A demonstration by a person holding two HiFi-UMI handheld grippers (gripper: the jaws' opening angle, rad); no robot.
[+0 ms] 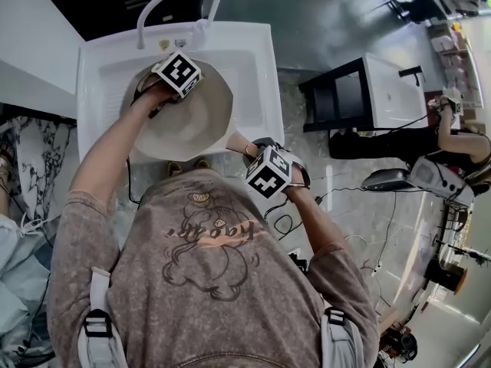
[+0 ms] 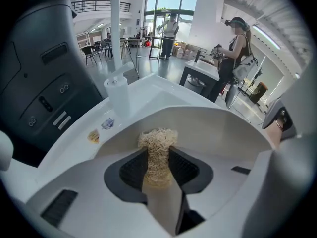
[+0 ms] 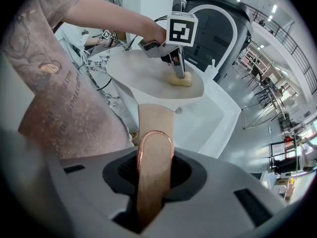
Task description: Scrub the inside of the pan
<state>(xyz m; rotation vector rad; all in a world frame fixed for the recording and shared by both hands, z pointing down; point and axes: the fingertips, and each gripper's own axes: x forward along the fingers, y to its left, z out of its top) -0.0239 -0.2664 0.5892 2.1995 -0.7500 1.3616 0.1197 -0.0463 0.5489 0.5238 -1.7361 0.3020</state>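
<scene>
A cream pan sits in the white sink; its inside wall fills the left gripper view. My left gripper is shut on a pale fibrous scrubber, which rests against the pan's inside. In the right gripper view the same scrubber lies on the pan's floor under the left gripper. My right gripper is shut on the pan's tan handle, which has a copper loop at its end, near the sink's front edge.
A white curved tap rises behind the sink; its base stands close to the pan's rim. A dark appliance stands left of the sink. A black-and-white cabinet stands to the right. People stand farther off in the room.
</scene>
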